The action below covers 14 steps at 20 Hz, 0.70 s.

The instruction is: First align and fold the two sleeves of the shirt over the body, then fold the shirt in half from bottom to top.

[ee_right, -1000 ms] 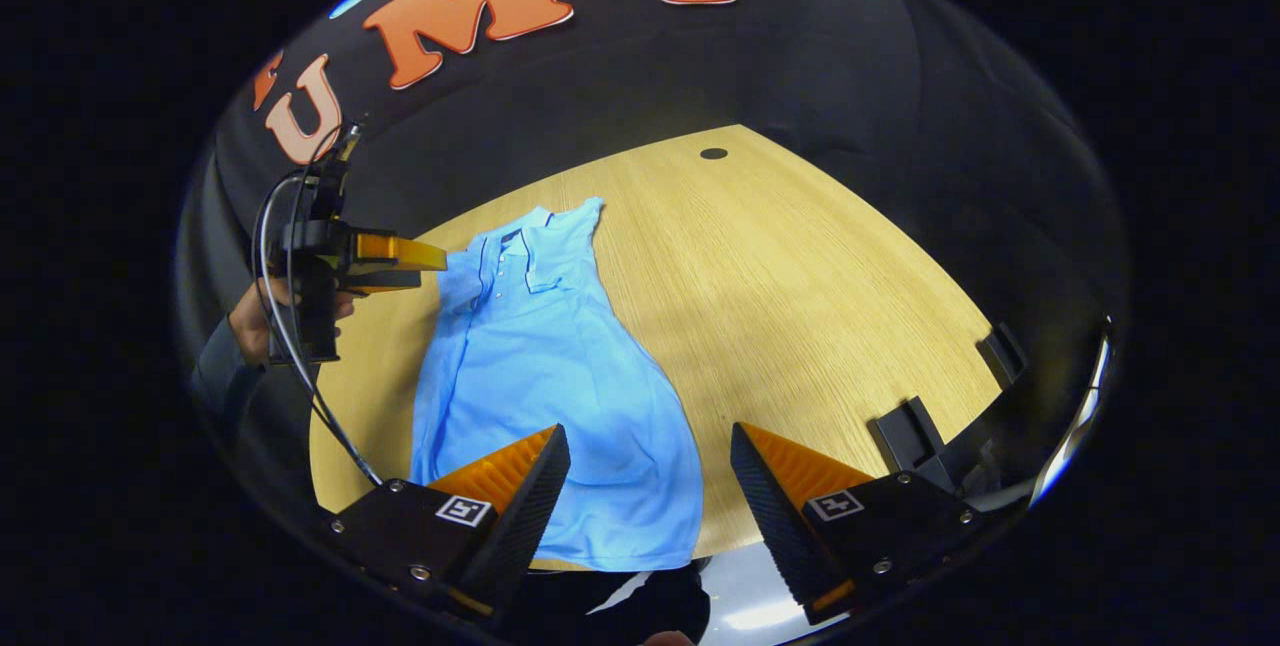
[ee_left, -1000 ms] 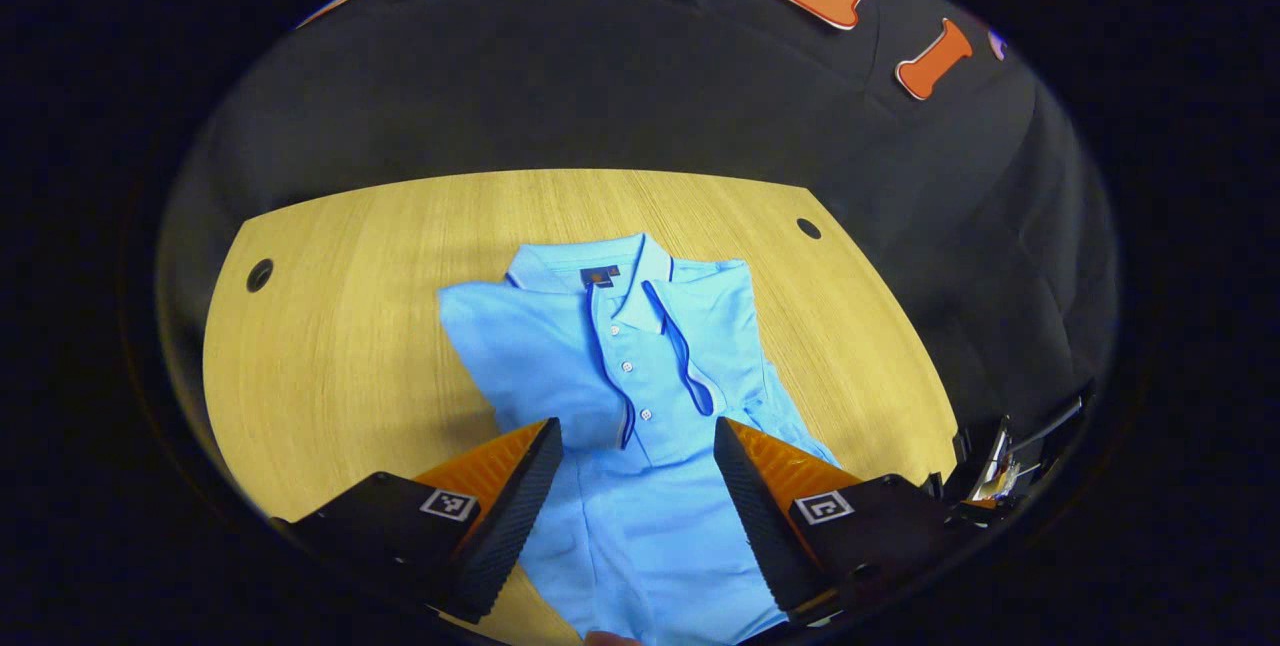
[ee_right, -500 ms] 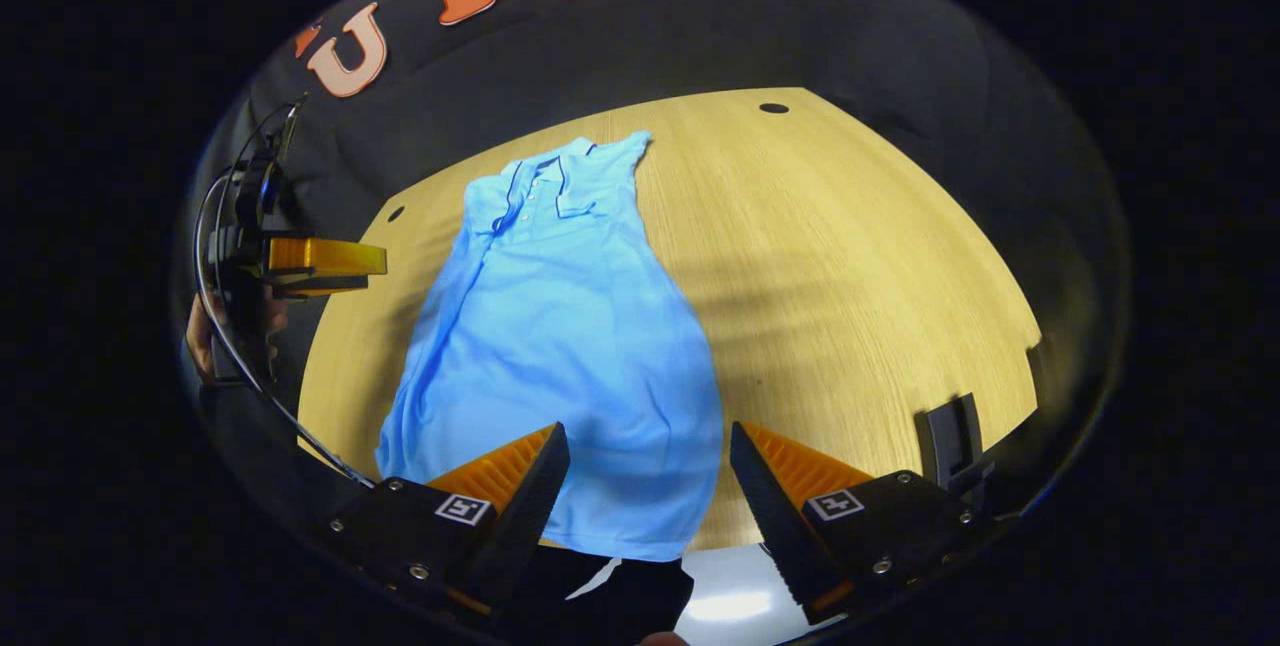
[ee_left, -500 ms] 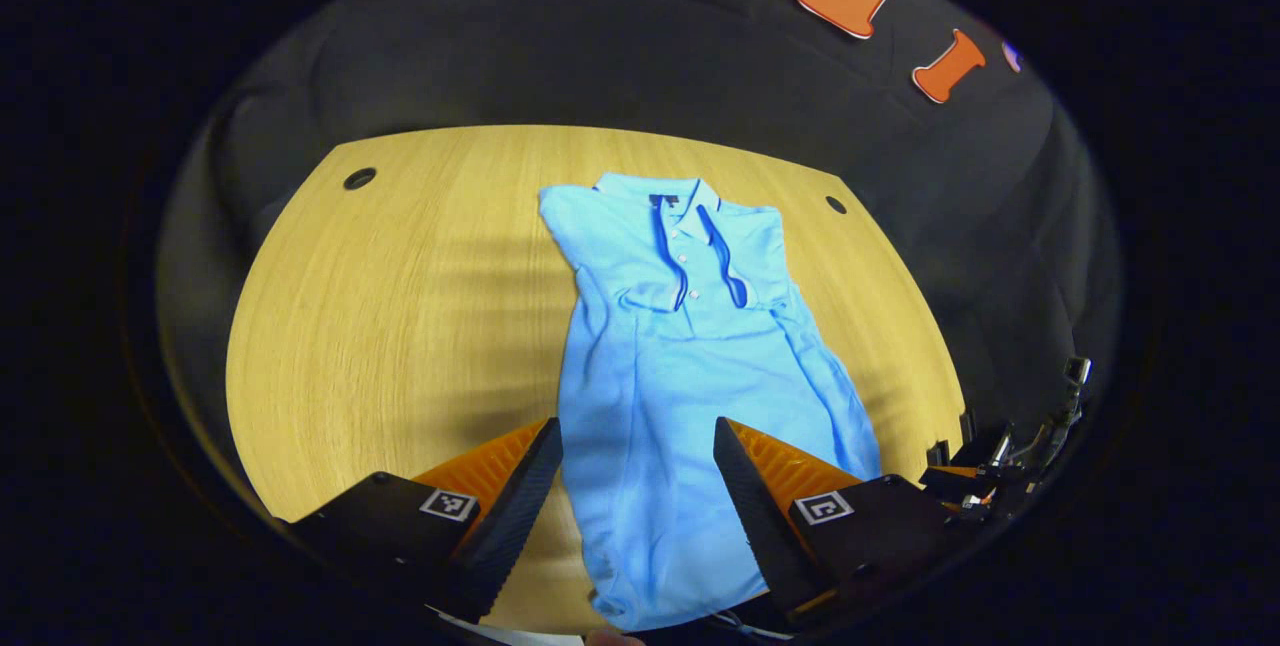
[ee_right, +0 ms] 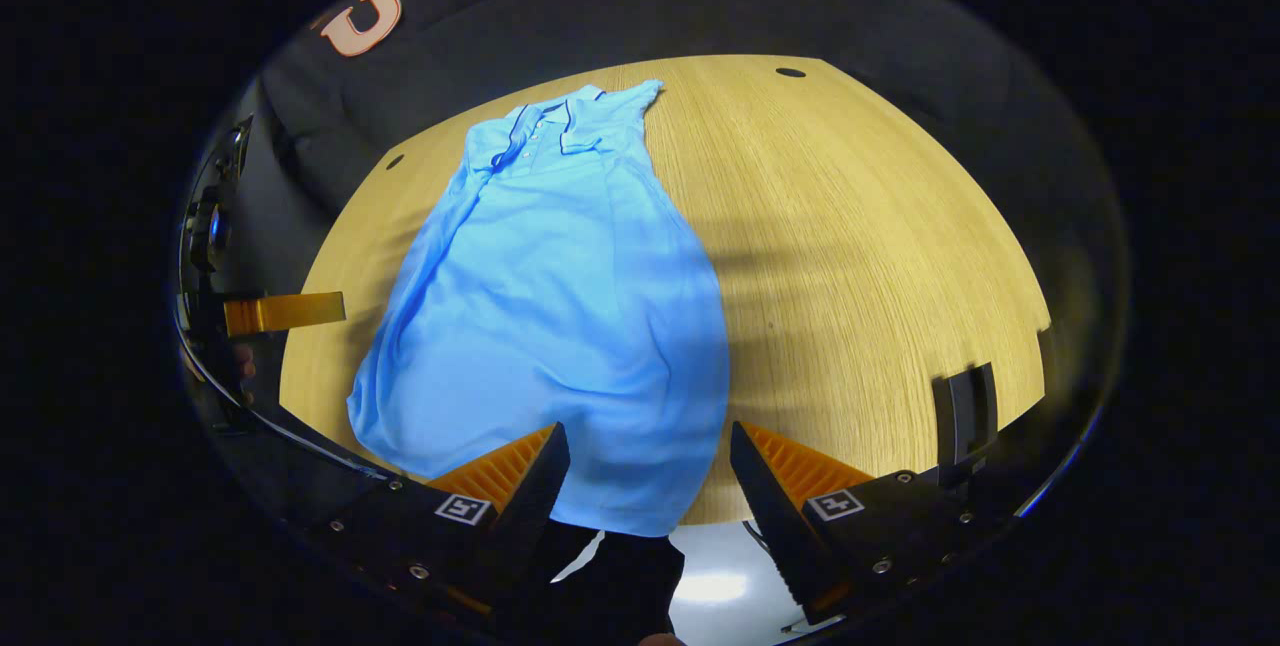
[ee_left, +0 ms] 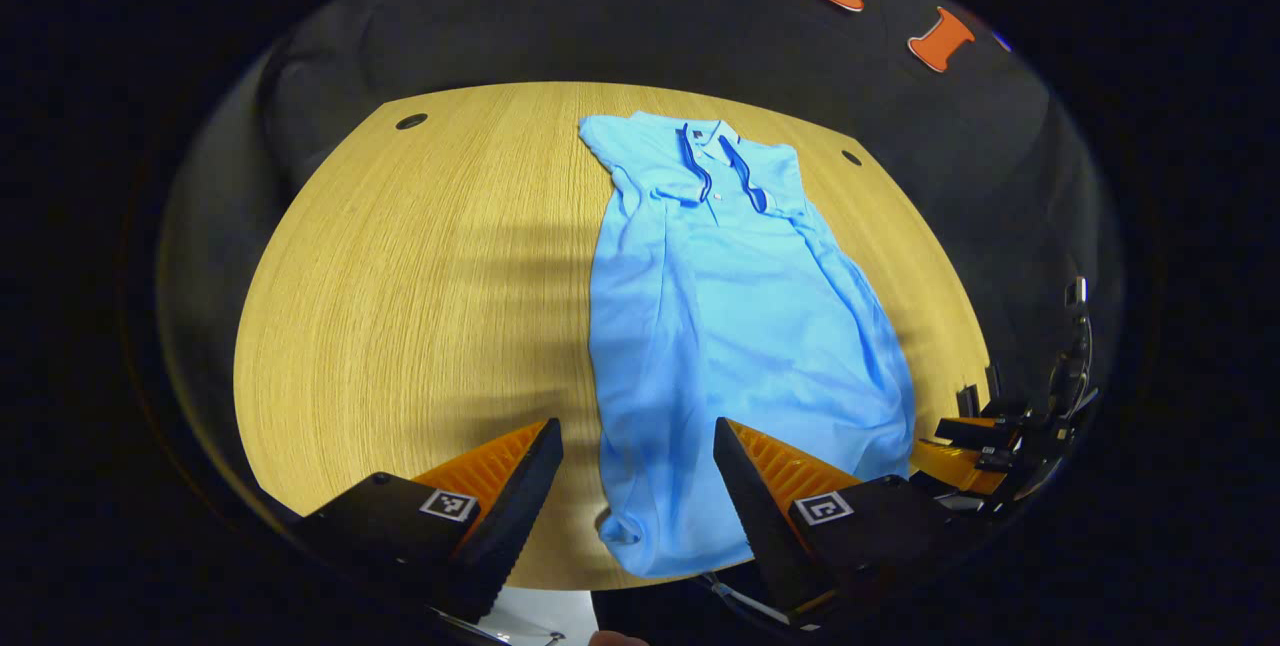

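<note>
Flat, shirt point(ee_left: 730, 326) hem between left gripper point(ee_left: 638, 446) fingers

The left gripper point(ee_left: 638, 451) hangs with its fingers point(ee_left: 520, 486) spread wide, gripping nothing. The right gripper point(ee_right: 648, 456) is likewise agape and free, its fingers point(ee_right: 765, 496) apart and level.

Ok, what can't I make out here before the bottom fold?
- Shirt hem, right gripper view: hangs past the table edge, its end lost against something dark.
- Left gripper, right gripper view: one finger visible, cut off by the picture's rim.
- Sleeves: tucked under, alignment unreadable.
</note>
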{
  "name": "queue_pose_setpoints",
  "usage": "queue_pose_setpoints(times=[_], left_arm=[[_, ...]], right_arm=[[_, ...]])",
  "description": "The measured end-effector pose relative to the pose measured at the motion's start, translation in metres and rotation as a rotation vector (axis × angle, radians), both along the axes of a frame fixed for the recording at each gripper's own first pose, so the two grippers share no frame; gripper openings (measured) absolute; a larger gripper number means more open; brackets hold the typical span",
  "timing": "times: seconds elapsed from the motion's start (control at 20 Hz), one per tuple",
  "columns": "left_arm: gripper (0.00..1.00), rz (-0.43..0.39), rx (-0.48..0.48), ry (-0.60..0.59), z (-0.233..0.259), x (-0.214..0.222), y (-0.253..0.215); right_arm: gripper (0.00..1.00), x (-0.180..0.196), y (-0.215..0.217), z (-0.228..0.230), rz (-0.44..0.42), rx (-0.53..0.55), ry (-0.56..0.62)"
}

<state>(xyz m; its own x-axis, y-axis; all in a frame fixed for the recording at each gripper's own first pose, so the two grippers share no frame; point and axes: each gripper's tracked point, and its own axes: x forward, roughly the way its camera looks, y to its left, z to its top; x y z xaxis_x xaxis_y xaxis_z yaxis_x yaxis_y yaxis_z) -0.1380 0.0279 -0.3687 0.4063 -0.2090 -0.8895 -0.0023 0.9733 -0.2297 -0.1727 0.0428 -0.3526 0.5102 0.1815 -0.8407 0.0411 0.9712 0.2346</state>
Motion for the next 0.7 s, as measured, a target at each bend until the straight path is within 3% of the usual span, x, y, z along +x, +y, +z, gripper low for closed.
queue_pose_setpoints(times=[0.3, 0.5, 0.65, 0.7], left_arm=[[1.00, -0.013, 0.008, 0.101, -0.027, -0.051, -0.023], [0.99, -0.036, 0.062, 0.139, -0.041, -0.069, -0.022], [1.00, -0.036, 0.073, 0.168, -0.047, -0.081, -0.025], [1.00, -0.038, 0.080, 0.173, -0.050, -0.084, -0.025]], right_arm=[[0.99, -0.020, 0.013, -0.018, 0.012, 0.000, 0.050], [0.98, -0.024, 0.015, -0.028, 0.014, -0.025, 0.075], [0.90, -0.025, 0.008, -0.034, 0.028, -0.094, 0.090], [0.80, -0.025, 0.004, -0.034, 0.035, -0.123, 0.093]])
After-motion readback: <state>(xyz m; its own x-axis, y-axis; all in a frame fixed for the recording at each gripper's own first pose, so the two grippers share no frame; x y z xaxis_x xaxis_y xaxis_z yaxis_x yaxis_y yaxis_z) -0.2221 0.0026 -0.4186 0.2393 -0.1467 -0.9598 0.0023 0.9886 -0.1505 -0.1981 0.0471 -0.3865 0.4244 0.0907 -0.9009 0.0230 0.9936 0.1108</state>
